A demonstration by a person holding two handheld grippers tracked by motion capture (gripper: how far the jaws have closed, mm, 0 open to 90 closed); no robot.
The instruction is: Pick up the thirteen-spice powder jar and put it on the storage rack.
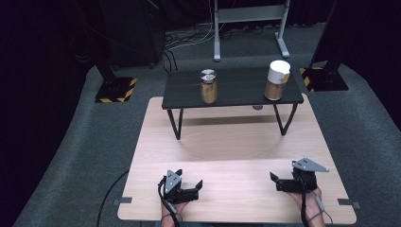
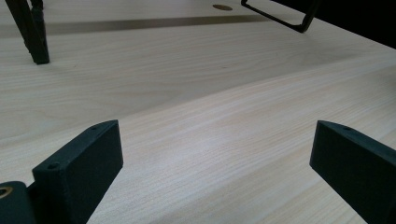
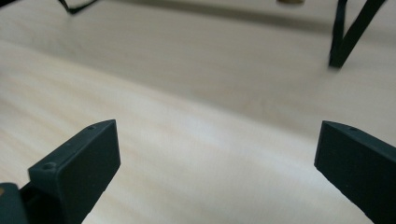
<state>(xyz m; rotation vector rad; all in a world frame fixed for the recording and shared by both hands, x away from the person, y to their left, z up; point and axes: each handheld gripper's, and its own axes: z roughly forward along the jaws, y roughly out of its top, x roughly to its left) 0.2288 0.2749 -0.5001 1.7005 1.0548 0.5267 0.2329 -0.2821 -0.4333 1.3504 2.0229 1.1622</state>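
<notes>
Resting low on the near edge of the pale wooden worktop [image 1: 227, 142], the left gripper [image 1: 191, 185] and the right gripper [image 1: 282, 182] are both held with jaws spread wide and nothing between them; bare wood is seen between the jaws in each gripper view. Well apart from them, on a small black shelf [image 1: 236, 90] standing on thin legs at the far side of the worktop, two jars are placed upright. A glass jar [image 1: 208, 86] with a metal lid stands toward the left, and a taller jar [image 1: 276, 80] with a white cap stands toward the right; both appear filled with something brownish.

The jars are judged to be stiff, fairly heavy for their size, and smooth enough to slip. Glass would break if dropped or knocked off the shelf. A hold is best taken across the round body, below the lid, with the jaws squarely on opposite sides, so that tipping is avoided.
</notes>
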